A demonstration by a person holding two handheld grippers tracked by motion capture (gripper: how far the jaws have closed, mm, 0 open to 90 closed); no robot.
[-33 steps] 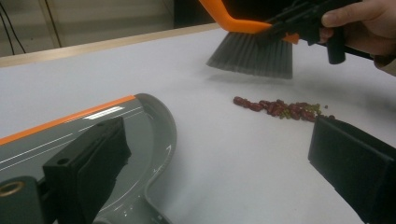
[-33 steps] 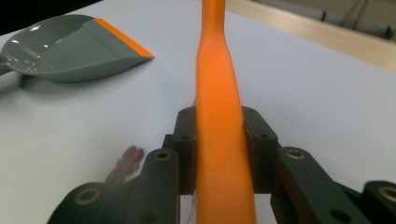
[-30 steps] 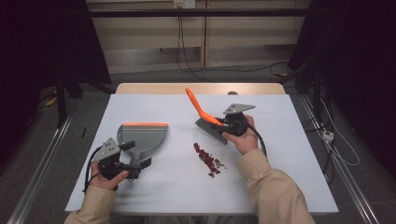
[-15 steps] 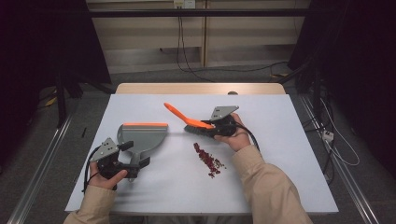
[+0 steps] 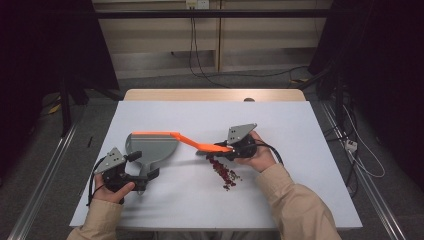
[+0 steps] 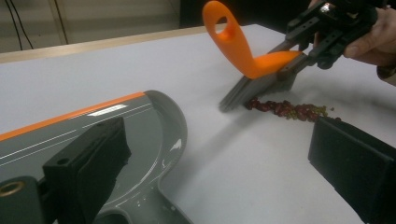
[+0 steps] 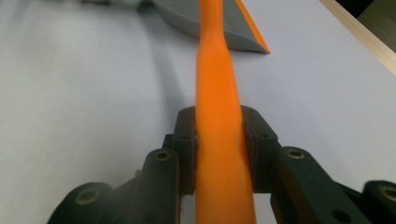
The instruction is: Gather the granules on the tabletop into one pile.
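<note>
Brush (image 5: pixel 200 145), clamped in the right gripper's (image 5: pixel 223 148) jaws, touches red crumbs (image 5: pixel 223 172) beside the dustpan (image 5: pixel 150 146), left gripper (image 5: pixel 141 178) jaws apart.

Plastic tools on a matt white tabletop

The brush (image 6: pixel 254 56) is seen with a smooth, glossy orange plastic handle and dark grey bristles; the dustpan (image 6: pixel 135 126) is moulded in shiny grey plastic, trimmed in orange. The tabletop (image 5: pixel 200 120) is covered by a smooth, matt white sheet, edged in pale wood. The right claw (image 7: pixel 219 154) is formed of matt black plastic. The crumbs (image 6: pixel 289 109) look rough, dark red.
</note>
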